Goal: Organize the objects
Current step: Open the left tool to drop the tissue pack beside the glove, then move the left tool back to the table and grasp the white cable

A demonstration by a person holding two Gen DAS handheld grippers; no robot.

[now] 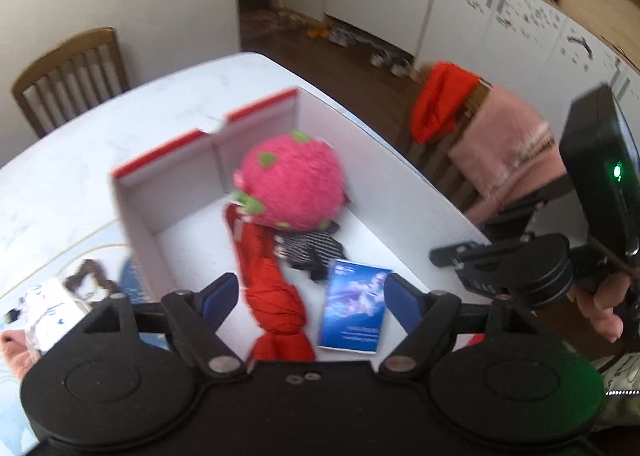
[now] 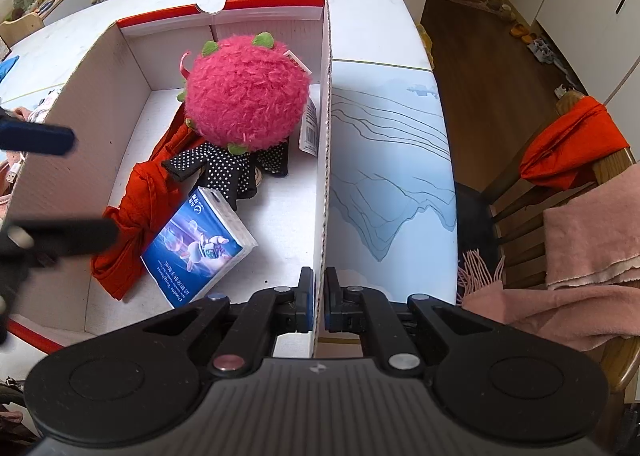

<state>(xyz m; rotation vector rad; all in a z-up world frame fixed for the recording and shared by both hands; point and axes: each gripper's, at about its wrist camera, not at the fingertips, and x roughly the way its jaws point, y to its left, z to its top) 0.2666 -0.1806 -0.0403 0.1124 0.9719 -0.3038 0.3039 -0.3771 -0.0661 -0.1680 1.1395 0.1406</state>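
A white cardboard box (image 2: 120,104) with a red rim stands on the table. Inside lie a fuzzy pink plush ball (image 2: 246,94), a knotted red cloth (image 2: 136,192), black dotted gloves (image 2: 224,172) and a blue tissue pack (image 2: 200,244). My left gripper (image 1: 310,288) hovers open over the box's near end, above the red cloth (image 1: 276,300) and the tissue pack (image 1: 354,308), touching nothing. Its fingers (image 2: 40,140) show blurred at the left of the right wrist view. My right gripper (image 2: 318,276) is shut on the box's right wall (image 2: 324,176), one pad on each side.
A pale blue mat (image 2: 392,160) covers the table right of the box. Past the table edge, a chair (image 2: 580,192) carries an orange-red cloth (image 2: 572,144) and a pink scarf (image 2: 592,248). Left of the box lie patterned fabric (image 1: 52,308) and small items. Another chair (image 1: 72,72) stands at the far side.
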